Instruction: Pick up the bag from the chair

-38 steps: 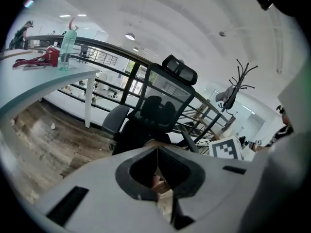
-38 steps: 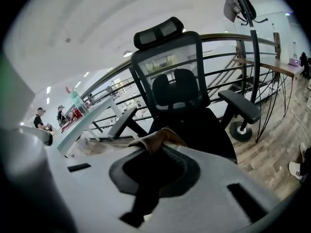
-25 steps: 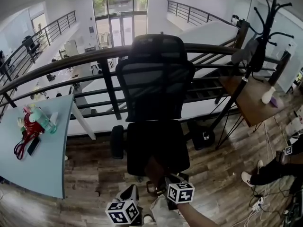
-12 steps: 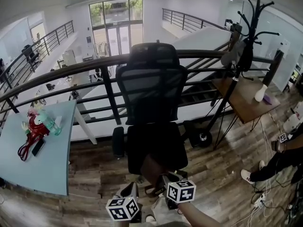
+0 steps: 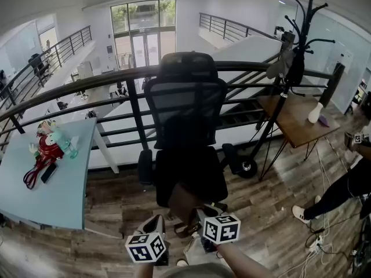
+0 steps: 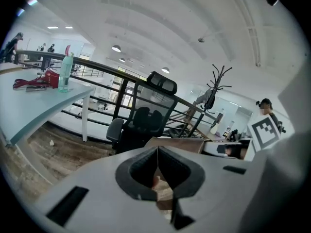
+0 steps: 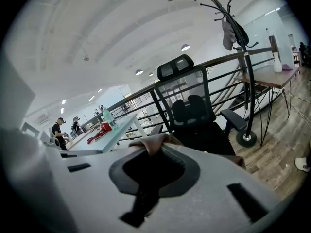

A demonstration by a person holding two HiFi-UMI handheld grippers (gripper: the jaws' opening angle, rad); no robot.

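**On a railed mezzanine, a soft bag pinched between two tongs**

A wood-plank floor point(image 5: 116, 207) runs up to a dark railing point(image 5: 75, 86), with an open hall beyond it. Well to the left of the left tongs point(image 6: 157, 152) stands a pale blue tabletop point(image 5: 52, 196) carrying clutter. The left tongs are pressed together. Brown material shows in their cut-out, so they appear to nip the edge of the bag point(image 5: 184, 204).

The bag sits between the two tongs, just ahead of them, at the front edge of the seat of the black office chair point(image 5: 186, 114). I cannot tell whether it is clear of the cushion.

The right tongs point(image 7: 151, 152) are closed on a bunched fold of the same brown fabric. That bunching suggests a soft, limp, fairly light bag. It will likely sag and swing, so the strap or top hem looks a surer hold than a pinch of loose cloth, which could slip.

The chair's armrests flank the path, so straight up and toward the holder looks the freest way. Farther right of the right tongs stand a coat rack point(image 5: 293, 57), a wooden side table point(image 5: 290, 120) and a person's leg point(image 5: 342, 193), all well apart.
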